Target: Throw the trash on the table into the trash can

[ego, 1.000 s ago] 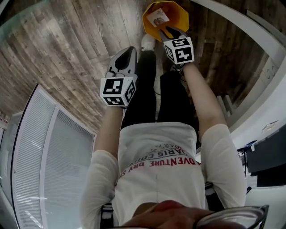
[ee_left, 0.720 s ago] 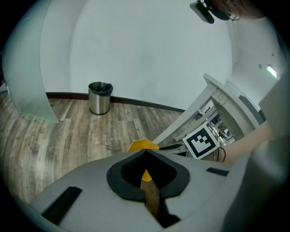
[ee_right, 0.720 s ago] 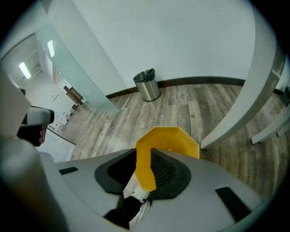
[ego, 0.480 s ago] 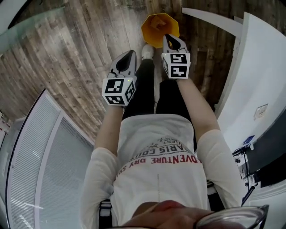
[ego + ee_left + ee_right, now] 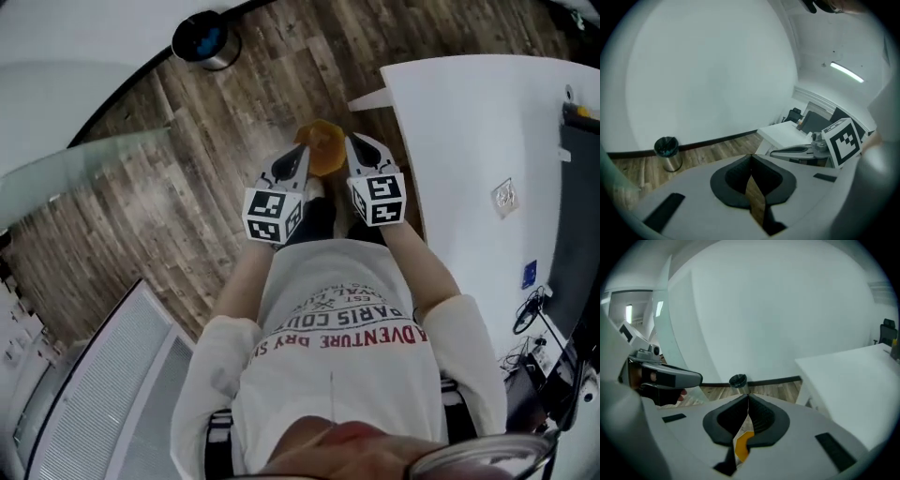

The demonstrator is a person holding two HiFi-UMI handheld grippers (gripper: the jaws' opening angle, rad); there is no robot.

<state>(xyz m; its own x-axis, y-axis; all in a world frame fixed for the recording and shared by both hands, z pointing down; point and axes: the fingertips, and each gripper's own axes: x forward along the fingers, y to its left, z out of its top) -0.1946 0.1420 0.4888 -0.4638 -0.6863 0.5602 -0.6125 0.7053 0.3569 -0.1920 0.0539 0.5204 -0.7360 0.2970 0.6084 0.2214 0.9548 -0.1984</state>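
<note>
The orange trash can (image 5: 323,150) stands on the wood floor by the person's feet, half hidden between the two grippers; its inside does not show. My left gripper (image 5: 298,154) and right gripper (image 5: 357,143) hang side by side above it, both shut with nothing between the jaws. In the left gripper view the left gripper (image 5: 751,157) has its tips touching. In the right gripper view the right gripper (image 5: 748,397) is closed too, with a bit of the orange can (image 5: 743,446) showing below the jaws. A small crumpled scrap (image 5: 504,195) lies on the white table (image 5: 469,122) at the right.
A silver bin with a dark liner (image 5: 204,39) stands by the far wall, and shows as the silver bin (image 5: 668,153) and the silver bin (image 5: 738,380) in the gripper views. A glass panel (image 5: 84,169) is at the left. A dark monitor edge (image 5: 572,206) and cables sit on the table's right side.
The right gripper has drawn back from over the orange can and closed its jaws. The head view has swung, bringing the white table and the silver bin into view; the grippers now sit closer together.
</note>
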